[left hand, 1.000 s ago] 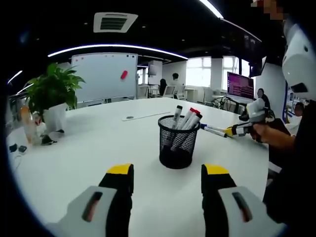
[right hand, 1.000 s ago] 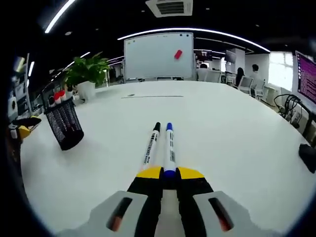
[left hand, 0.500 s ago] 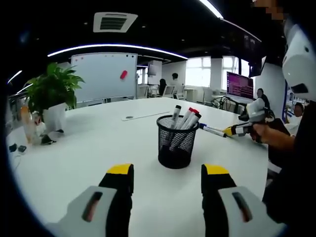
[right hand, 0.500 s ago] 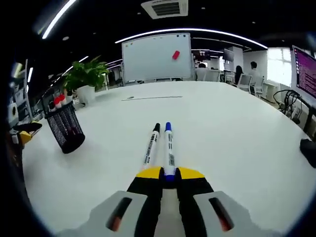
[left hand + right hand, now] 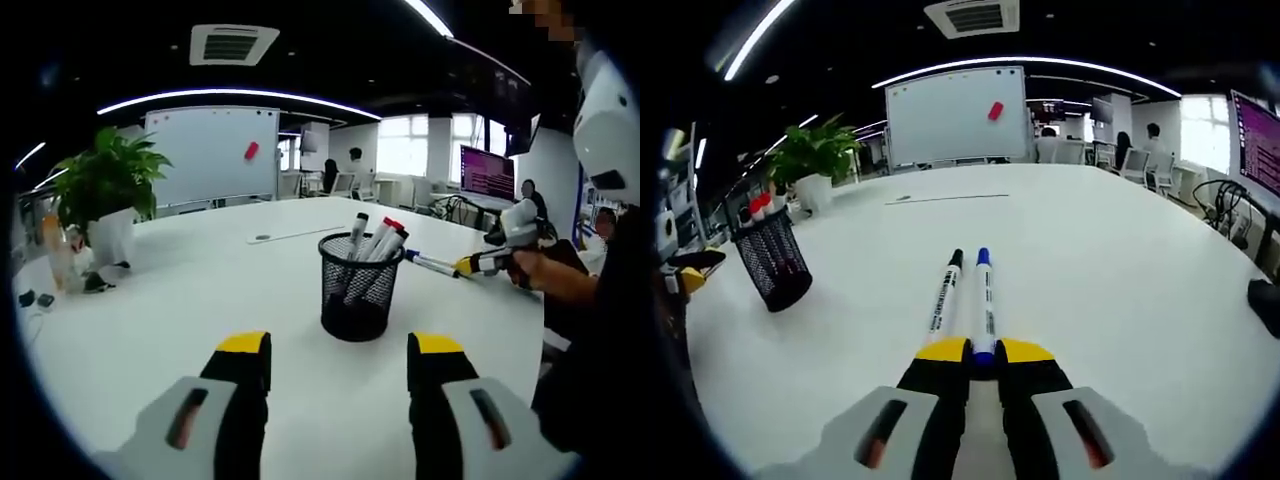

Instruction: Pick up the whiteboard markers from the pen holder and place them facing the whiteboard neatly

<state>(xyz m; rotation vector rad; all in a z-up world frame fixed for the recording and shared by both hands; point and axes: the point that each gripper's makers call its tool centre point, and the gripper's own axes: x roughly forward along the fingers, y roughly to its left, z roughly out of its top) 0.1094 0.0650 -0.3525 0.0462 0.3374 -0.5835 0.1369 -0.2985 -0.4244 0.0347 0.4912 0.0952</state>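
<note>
A: Right gripper [image 5: 983,352]?

B: Clamped on two markers [image 5: 965,300], one black-capped, one blue-capped, side by side, pinched at the tail ends. Caps aimed up-frame toward the whiteboard [image 5: 955,117] at top centre of the right gripper view. Seen also at right of the left gripper view, right gripper [image 5: 470,265] with a blue-tipped marker sticking out toward the holder.

A: Left gripper [image 5: 340,355]?

B: Spread wide, holding nothing. Parked low in frame, just short of the holder [image 5: 358,288].

A: Where the rest of the markers?

B: Standing in the black mesh holder at centre of the left gripper view, leaning right, red and black caps above the rim. Same holder [image 5: 771,255] at left of the right gripper view, well apart from the clamped pair. Table [image 5: 1120,260] white and glossy under everything. Plant [image 5: 105,185] at left, away from the work.

A: Handling?

B: Probably light, stiff plastic barrels, smooth and round. Likely to roll on that slick top once let go, and to swivel if pinched near one end. Hard to say whether the pair is touching the table yet.

A: Best hold for the next ones?

B: Upper barrel just under the cap, straight pull up, so the light mesh holder doesn't tip or lift along.
</note>
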